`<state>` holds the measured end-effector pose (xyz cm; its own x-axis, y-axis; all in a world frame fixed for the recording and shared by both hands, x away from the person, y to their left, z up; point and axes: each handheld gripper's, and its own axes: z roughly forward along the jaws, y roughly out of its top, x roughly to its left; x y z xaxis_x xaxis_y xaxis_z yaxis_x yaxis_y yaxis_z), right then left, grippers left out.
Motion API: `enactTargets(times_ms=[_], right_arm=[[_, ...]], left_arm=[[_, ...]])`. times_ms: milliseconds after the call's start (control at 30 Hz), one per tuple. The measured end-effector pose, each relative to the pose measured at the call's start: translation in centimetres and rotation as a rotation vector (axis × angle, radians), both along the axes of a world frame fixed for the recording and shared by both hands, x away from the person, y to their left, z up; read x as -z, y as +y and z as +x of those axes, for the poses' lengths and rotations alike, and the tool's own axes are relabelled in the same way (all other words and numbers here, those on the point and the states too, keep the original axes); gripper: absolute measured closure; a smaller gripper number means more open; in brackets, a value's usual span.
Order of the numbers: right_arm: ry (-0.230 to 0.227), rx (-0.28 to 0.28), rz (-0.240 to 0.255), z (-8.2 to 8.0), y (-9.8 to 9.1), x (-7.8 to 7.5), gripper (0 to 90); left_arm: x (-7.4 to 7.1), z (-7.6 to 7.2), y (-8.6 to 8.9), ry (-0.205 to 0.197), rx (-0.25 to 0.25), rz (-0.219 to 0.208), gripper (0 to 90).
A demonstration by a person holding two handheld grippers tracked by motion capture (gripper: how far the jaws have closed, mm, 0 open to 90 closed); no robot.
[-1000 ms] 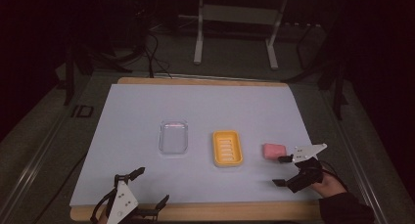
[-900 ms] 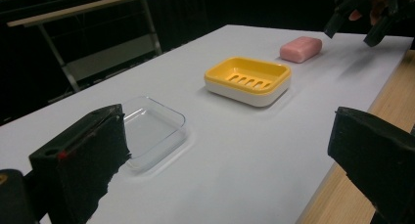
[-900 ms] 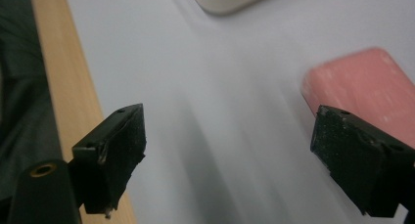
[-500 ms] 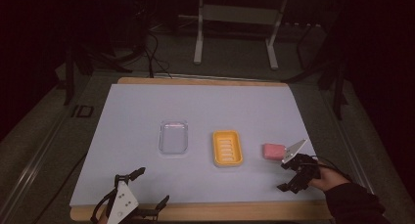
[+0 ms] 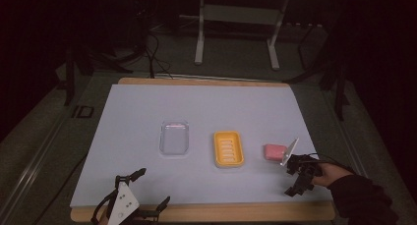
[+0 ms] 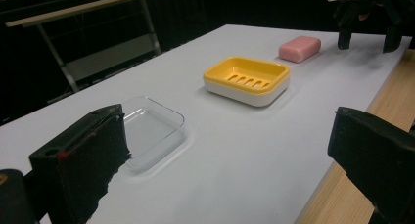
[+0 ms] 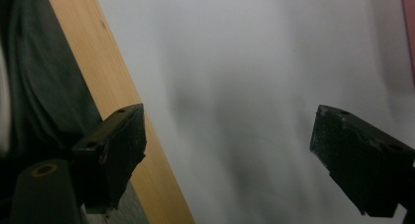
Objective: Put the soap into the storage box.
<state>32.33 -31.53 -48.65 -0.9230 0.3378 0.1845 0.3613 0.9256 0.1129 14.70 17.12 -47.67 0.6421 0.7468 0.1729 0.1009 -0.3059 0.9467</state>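
I've got the left gripper (image 5: 147,190) sitting low at the near-left edge of the table (image 5: 206,107), jaws spread wide with nothing between them; in its own view the two black jaws frame the whole row of things ahead. Right there, nearest that gripper, is the clear plastic tray (image 6: 149,131), lying flat on the pale sheet. Next along is the yellow soap dish (image 6: 247,79), slotted top on a white base, sitting upright and well apart from the tray. Past it lies the pink soap bar (image 6: 300,48), on the sheet and outside the dish, near its right side. Over on my right, the right gripper (image 5: 299,178) hangs just beside the soap, on its near-right side, not touching it; from above I see the hand (image 5: 329,175) and dark sleeve (image 5: 364,200) coming in from the corner. Its jaws are wide apart too, and in the right gripper view they look down on bare sheet and the wooden table edge (image 7: 122,101), with only a sliver of pink at the far right border.
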Motion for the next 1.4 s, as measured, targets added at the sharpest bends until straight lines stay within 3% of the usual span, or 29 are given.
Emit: enactTargets(times_ms=[167, 267, 300, 433, 600, 767, 1000, 1033, 1167, 1400], right_arm=[[0.037, 0.01, -0.087, 0.3, 0.0, -0.1, 13.7], [0.013, 0.024, -0.117, 0.6, 0.0, -0.2, 14.5], [0.025, 0.034, -0.12, 0.8, -0.1, -0.3, 14.5], [-0.017, 0.001, -0.133, 1.3, -0.4, -0.7, 14.3], [-0.084, 0.034, -0.161, 2.7, -0.9, -1.1, 22.8], [-0.102, 0.061, -0.147, 4.0, -1.6, -1.3, 22.8], [-0.134, 0.052, -0.133, 5.2, -1.8, -1.3, 23.1], [-0.152, 0.019, -0.13, 5.7, -1.7, -1.3, 24.4], [-0.162, -0.007, -0.13, 6.5, -1.5, -1.3, 24.5], [-0.141, -0.036, -0.144, 7.3, -1.0, -0.8, 24.3]], left_arm=[[0.0, 0.0, 0.0, -0.001, 0.001, 0.0, 1.9], [0.0, 0.0, 0.0, -0.001, 0.002, 0.002, 1.9], [0.0, 0.0, 0.0, -0.001, 0.002, 0.001, 1.9], [0.0, 0.0, 0.0, -0.001, 0.004, -0.002, 1.9], [0.0, 0.0, 0.0, -0.002, 0.004, -0.003, 1.9], [0.0, 0.0, 0.0, -0.002, 0.005, -0.004, 1.9], [0.0, 0.0, 0.0, -0.001, 0.005, -0.002, 1.9], [0.0, 0.0, 0.0, 0.0, 0.005, -0.001, 1.9], [0.0, 0.0, 0.0, 0.001, 0.005, -0.002, 1.9], [0.1, 0.1, 0.1, 0.005, 0.002, -0.002, 1.9]])
